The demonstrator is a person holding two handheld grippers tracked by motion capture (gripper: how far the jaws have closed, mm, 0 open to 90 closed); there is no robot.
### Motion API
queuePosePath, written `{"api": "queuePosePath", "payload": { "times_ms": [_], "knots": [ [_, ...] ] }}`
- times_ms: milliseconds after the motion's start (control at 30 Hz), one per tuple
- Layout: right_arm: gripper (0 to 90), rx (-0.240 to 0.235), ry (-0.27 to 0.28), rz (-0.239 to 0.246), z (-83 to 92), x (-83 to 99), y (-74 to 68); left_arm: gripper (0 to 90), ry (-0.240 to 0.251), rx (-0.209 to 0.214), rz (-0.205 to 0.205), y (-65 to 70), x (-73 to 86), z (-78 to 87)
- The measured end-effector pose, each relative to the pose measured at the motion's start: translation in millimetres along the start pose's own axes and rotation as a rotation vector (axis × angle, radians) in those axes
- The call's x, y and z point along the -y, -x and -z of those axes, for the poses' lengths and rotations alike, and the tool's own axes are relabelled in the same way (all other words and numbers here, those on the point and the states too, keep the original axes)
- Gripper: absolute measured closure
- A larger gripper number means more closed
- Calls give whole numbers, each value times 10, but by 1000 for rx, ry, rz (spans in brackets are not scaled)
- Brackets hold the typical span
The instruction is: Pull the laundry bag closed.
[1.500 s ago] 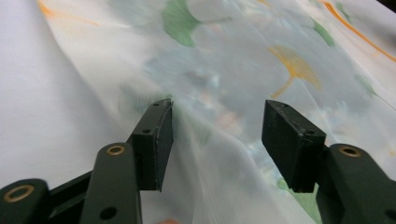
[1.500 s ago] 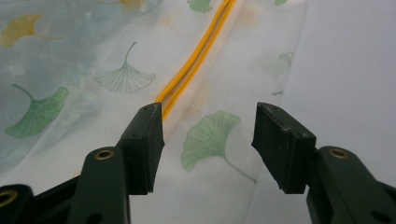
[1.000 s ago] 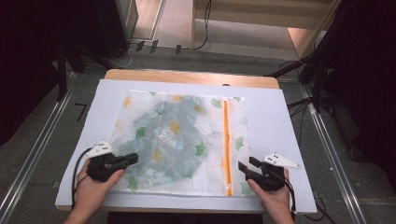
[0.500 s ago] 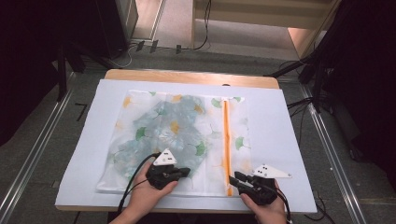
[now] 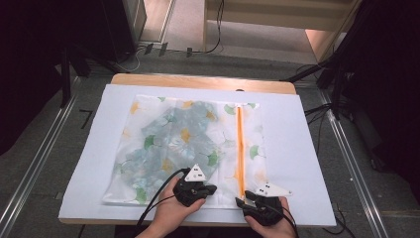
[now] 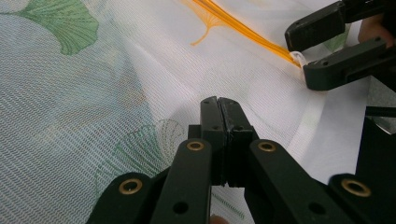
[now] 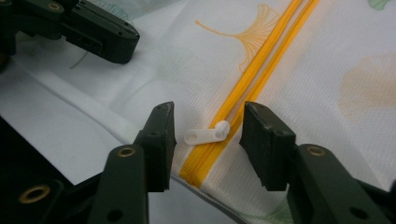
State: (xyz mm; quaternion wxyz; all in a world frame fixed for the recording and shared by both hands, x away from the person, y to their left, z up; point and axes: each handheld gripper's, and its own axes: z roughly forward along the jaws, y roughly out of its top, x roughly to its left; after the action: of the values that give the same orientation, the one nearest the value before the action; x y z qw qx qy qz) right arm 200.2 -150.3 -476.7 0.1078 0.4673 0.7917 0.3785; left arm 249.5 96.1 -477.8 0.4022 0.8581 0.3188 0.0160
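A see-through mesh bag (image 5: 183, 144) printed with green and orange leaves lies flat on the white table (image 5: 307, 148), with clothing showing inside. An orange zipper (image 5: 240, 148) runs along its right side. My left gripper (image 5: 210, 189) is shut, and its tips (image 6: 218, 100) rest on the mesh near the front edge, just left of the zipper. My right gripper (image 7: 208, 126) stands open around the white zipper pull (image 7: 205, 134) at the zipper's near end. Its jaws have just been opening and do not press the pull. The right gripper (image 6: 306, 58) also appears in the left gripper view.
The table's wooden far edge (image 5: 198, 82) borders a grey floor with metal rails (image 5: 34, 168) on both sides. Cables (image 5: 317, 111) run off to the right. Dark equipment stands at the left and right.
My left hand has moved right along the bag's front edge, from its left corner to beside the zipper. The right hand has shifted a little left to the zipper's near end.
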Motion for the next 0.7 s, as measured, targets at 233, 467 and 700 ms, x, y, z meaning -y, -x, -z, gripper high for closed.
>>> {"api": "queuePosePath", "payload": {
  "times_ms": [233, 467, 700],
  "knots": [
    [690, 62, 9, 53, -3, 17, -71, 897, 4, 6, 2, 1, 12, 4],
    [760, -56, -17, -28, 84, 16, 106, 895, -2, 11, 5, -7, 8, 7],
    [852, -43, -26, -26, 131, 45, 175, 895, 0, 18, 10, -16, 8, 5]
  ]
}}
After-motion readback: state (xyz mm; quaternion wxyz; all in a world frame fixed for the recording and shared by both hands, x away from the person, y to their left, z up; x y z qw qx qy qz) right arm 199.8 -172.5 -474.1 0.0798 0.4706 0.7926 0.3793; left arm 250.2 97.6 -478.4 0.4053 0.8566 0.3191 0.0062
